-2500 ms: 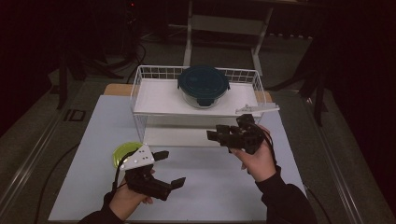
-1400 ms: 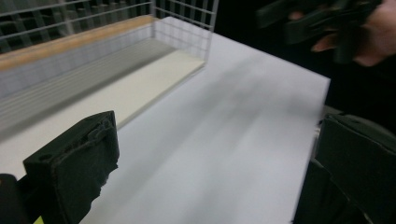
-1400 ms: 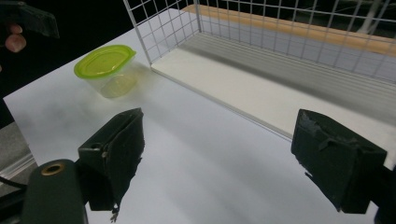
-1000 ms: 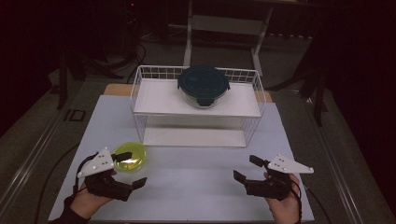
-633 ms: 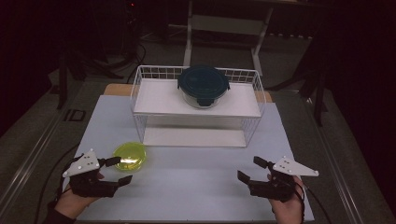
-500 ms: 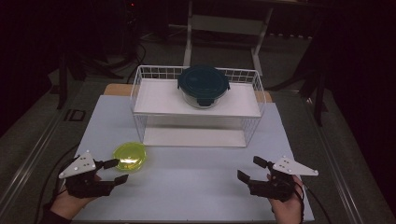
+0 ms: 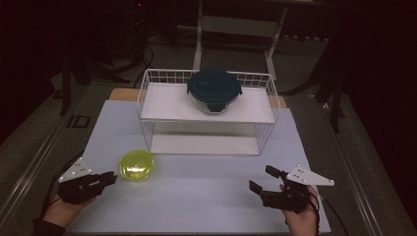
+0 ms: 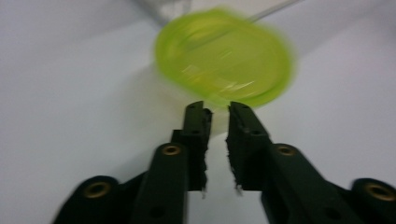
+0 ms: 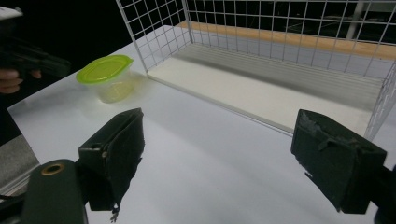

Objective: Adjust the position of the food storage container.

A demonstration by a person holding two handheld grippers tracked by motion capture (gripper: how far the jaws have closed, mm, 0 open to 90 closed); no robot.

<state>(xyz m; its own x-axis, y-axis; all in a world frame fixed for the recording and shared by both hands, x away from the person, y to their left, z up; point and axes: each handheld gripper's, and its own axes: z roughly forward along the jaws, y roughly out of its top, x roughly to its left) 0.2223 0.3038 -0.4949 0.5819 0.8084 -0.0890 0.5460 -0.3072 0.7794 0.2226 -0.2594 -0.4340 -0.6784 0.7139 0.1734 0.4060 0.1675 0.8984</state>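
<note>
Left gripper (image 7: 109, 179): low over the counter (image 7: 206, 196) at its near left corner; its jaws have just been closing and now stand almost together with nothing between them, tips aimed at the tub.
Tub (image 7: 136, 165): small clear tub with a yellow-green lid, upright on the counter, just beyond the left gripper's tips, apart from them.
Right gripper (image 7: 264, 180): near right of the counter, jaws wide apart, empty.
Wire rack (image 7: 147, 93): behind, carrying a dark-lidded glass bowl (image 7: 214, 90).

My black tongs (image 8: 215, 116). Small clear plastic tub with lime-yellow lid (image 7: 136, 165). Round glass container with dark teal lid (image 7: 214, 89). White wire-grid rack (image 7: 157, 81). Pale blue-white surface (image 7: 196, 182), wooden edge strip behind.
</note>
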